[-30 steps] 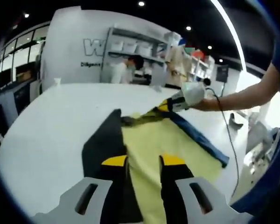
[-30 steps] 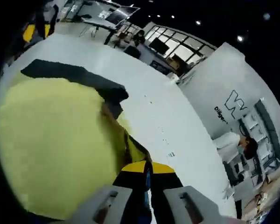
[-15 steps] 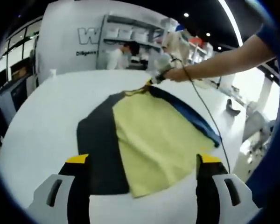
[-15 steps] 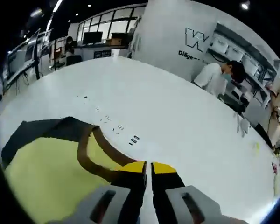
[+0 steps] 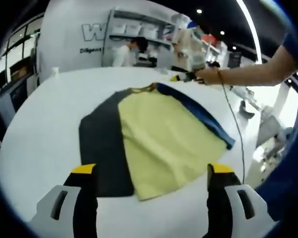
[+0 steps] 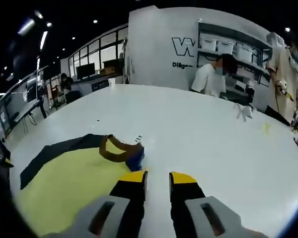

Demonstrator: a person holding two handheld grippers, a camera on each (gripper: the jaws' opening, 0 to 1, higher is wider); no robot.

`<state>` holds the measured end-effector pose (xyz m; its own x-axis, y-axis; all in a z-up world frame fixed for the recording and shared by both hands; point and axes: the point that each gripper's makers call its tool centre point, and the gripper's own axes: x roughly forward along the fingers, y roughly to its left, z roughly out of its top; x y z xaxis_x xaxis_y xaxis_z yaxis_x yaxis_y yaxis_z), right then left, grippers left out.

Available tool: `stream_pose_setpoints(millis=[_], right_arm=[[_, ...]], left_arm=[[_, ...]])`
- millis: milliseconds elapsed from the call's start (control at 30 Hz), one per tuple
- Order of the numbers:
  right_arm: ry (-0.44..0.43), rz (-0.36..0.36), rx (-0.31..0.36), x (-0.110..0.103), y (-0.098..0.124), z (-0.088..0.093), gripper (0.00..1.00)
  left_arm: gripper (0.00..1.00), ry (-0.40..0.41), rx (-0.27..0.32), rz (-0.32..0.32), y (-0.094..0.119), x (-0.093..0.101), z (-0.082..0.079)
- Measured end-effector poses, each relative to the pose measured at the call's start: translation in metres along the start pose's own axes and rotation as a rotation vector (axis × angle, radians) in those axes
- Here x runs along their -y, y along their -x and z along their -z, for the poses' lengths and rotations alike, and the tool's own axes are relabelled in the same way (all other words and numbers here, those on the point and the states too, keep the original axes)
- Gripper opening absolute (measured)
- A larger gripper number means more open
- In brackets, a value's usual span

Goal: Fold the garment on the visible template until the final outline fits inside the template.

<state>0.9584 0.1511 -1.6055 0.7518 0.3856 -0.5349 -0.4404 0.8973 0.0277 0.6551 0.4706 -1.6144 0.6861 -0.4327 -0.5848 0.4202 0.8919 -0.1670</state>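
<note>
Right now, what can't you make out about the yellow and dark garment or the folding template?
- Template: no outline shows around the yellow and dark garment on the white table; possibly covered.
- Garment's near part: right gripper view, cut off by the edge.
- Small marks on the table: too small.

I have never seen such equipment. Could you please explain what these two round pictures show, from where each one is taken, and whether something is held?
No robot is here. A person holds a two-jaw tool in each hand, and each tool carries a fisheye camera looking forward along its jaws.

In the left gripper view, the left gripper has its yellow-tipped jaws spread wide, holding nothing. Beyond it, on the white table, lies the garment: a yellow shirt with dark sleeves, one blue-edged. It rests on a dark template. At the far collar the person's hand holds the other tool.

The right gripper view looks from that far side. The right gripper has its jaws slightly apart, just beside the collar, gripping nothing. People stand by shelves in the background.
</note>
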Motion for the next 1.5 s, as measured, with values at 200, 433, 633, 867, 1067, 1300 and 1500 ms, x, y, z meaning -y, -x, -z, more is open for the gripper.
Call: stream_pose_setpoints(millis=[200, 433, 633, 867, 1067, 1300, 1500], right_arm=[[-0.045, -0.046, -0.016, -0.021, 0.072, 0.052, 0.07], [-0.211, -0.016, 0.021, -0.034, 0.140, 0.088, 0.13], [-0.293, 0.025, 0.048, -0.041, 0.183, 0.112, 0.14], [-0.384, 0.046, 0.082, -0.068, 0.224, 0.132, 0.14], [-0.432, 0.063, 0.083, -0.086, 0.250, 0.150, 0.14], [-0.465, 0.056, 0.074, -0.100, 0.261, 0.164, 0.15], [-0.489, 0.051, 0.060, -0.110, 0.267, 0.174, 0.16]], left_arm=[[0.74, 0.027, -0.047, -0.096, 0.003, -0.018, 0.018], [0.65, -0.130, -0.071, -0.209, 0.006, -0.036, 0.028], [0.61, -0.360, -0.058, -0.294, -0.004, -0.041, 0.020], [0.59, -0.602, -0.086, -0.341, -0.017, -0.044, 0.028], [0.57, -0.715, -0.052, -0.348, -0.009, -0.044, 0.025], [0.54, -0.806, -0.048, -0.348, 0.002, -0.042, 0.022], [0.52, -0.861, -0.069, -0.341, 0.001, -0.049, 0.025]])
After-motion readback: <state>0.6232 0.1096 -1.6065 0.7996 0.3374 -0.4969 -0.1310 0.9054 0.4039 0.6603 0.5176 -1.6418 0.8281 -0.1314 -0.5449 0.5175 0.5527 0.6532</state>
